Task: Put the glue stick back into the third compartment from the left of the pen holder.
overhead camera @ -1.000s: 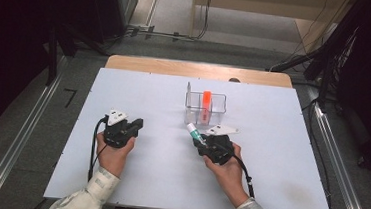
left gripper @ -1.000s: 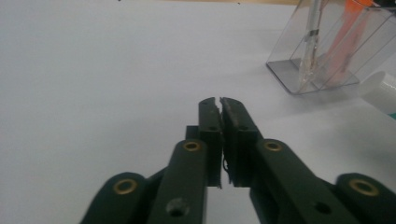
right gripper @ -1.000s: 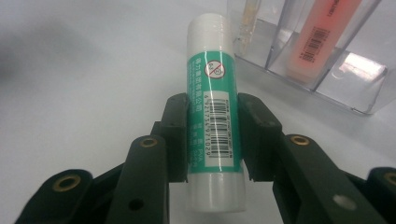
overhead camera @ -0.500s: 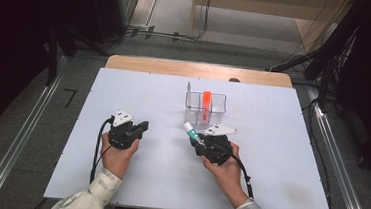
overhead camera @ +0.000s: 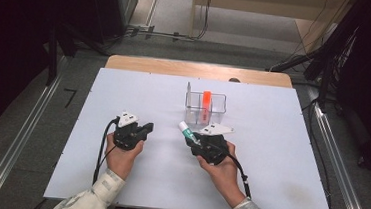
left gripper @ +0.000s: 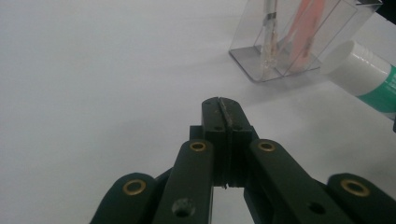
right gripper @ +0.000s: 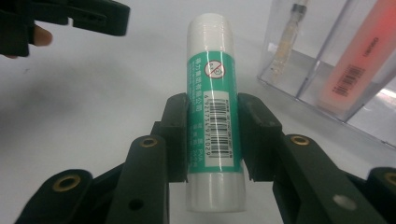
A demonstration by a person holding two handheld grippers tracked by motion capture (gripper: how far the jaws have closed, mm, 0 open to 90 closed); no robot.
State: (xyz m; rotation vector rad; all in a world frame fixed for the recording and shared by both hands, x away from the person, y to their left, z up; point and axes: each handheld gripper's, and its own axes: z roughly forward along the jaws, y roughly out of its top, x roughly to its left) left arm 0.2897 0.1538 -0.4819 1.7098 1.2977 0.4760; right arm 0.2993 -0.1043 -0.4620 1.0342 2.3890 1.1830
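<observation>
Up close, right tool (right gripper: 212, 135) clamps glue stick (right gripper: 212, 93), barcode readable, high view lacks

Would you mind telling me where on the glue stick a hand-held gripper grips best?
Grip the glue stick across its labelled middle, approaching from the base end along its axis, as the right hand-held gripper does: its straight round sides suit flat pads, and the cap end stays free.

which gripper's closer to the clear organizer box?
Right. The right gripper, shut on the glue stick, sits just in front of the clear organizer box. The left gripper is shut, farther off to its left.
</observation>
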